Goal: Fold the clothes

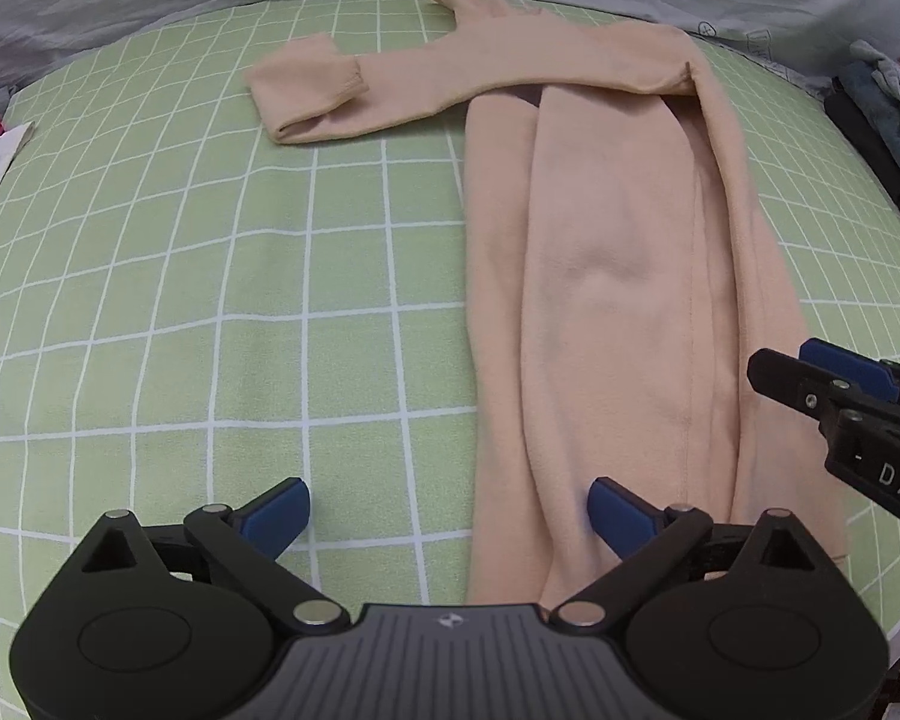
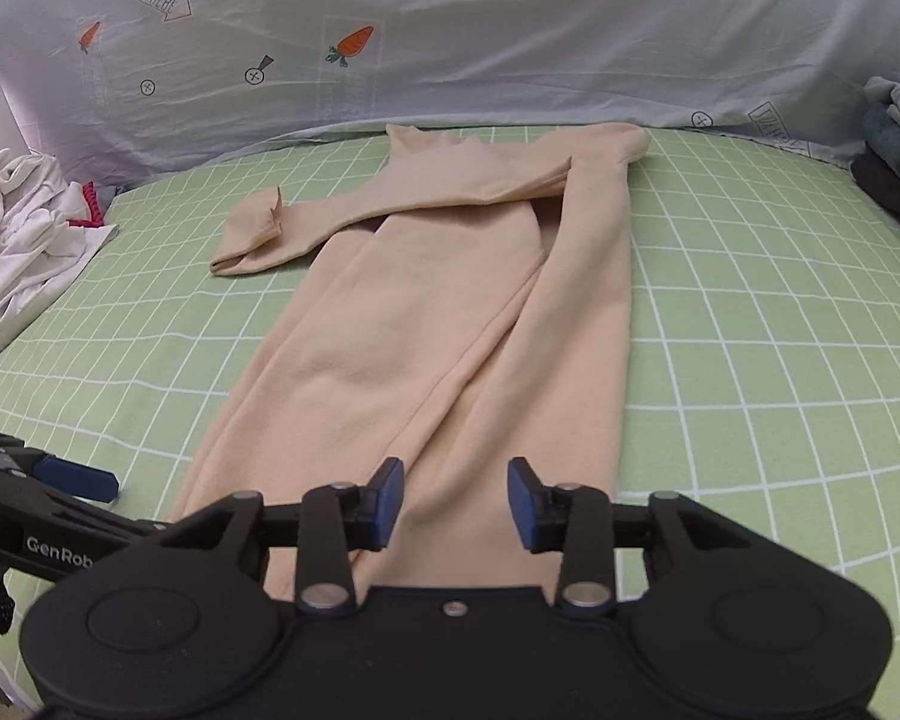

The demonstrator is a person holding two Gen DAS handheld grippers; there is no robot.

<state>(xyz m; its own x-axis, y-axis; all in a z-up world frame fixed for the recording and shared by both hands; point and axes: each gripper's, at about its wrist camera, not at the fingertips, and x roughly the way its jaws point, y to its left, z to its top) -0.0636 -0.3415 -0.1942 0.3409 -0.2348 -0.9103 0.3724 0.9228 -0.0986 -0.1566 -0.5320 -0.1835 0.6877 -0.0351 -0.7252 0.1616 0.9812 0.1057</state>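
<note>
A peach long-sleeved garment lies on the green checked bed sheet. It is folded lengthwise into a narrow strip, with one sleeve laid across to the left at the far end. My left gripper is open wide and straddles the garment's left edge near its hem. One pad is over bare sheet and the other over cloth. My right gripper hovers over the garment's near end with its jaws apart and nothing pinched. Its fingers enter the left wrist view from the right.
A crumpled white pile with a red item lies at the left edge of the bed. Stacked dark and denim clothes sit at the right. A grey sheet printed with carrots rises behind the bed.
</note>
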